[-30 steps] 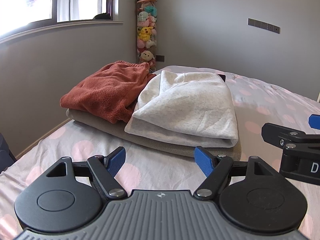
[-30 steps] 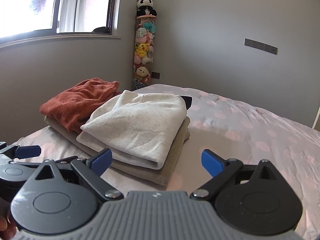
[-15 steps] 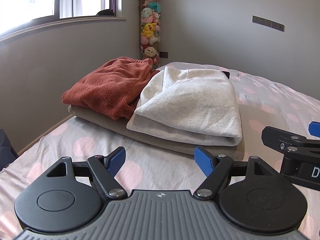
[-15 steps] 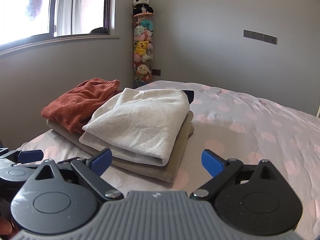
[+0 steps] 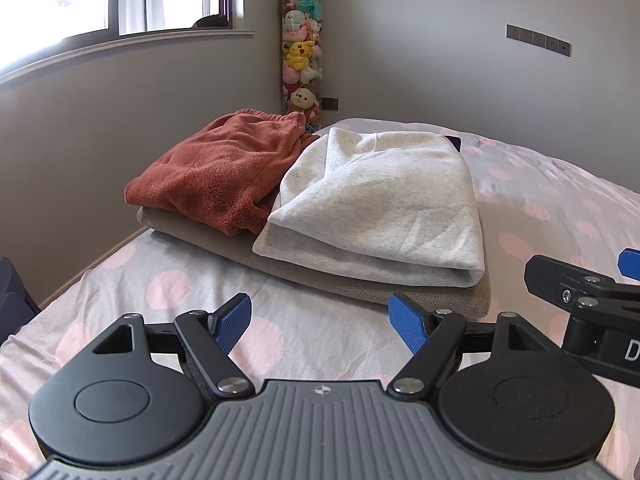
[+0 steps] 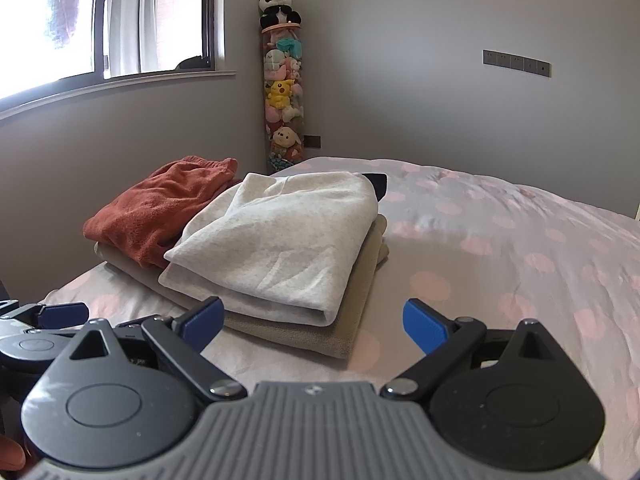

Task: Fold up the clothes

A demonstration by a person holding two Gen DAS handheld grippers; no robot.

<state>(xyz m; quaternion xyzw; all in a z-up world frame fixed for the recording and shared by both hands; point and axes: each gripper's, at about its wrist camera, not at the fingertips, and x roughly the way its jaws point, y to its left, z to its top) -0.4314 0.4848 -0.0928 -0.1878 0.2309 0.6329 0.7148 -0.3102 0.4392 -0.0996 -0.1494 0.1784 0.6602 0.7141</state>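
Right wrist: three folded garments (image 6: 280, 240), two grippers (image 6: 312, 320) empty.

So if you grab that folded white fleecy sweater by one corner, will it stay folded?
Probably not: the folded white fleecy sweater looks soft and creased, so it would likely flop open. It seems light, and lying loose on the beige folded cloth, a push would probably slide it.

Light heather-grey garment (image 5: 384, 204), folded; rust-orange fleece garment (image 5: 216, 172); taupe-beige garment (image 6: 360, 300) beneath both. Bedsheet (image 6: 500, 248): pale grey-lilac with pink polka dots. Left gripper (image 5: 320, 322) and right gripper (image 6: 312, 320): black linkages, ribbed grey bodies, blue finger pads (image 6: 424, 326). Walls (image 5: 440, 60) grey; panda toy (image 6: 276, 8) black and white; one plush (image 6: 280, 94) yellow.
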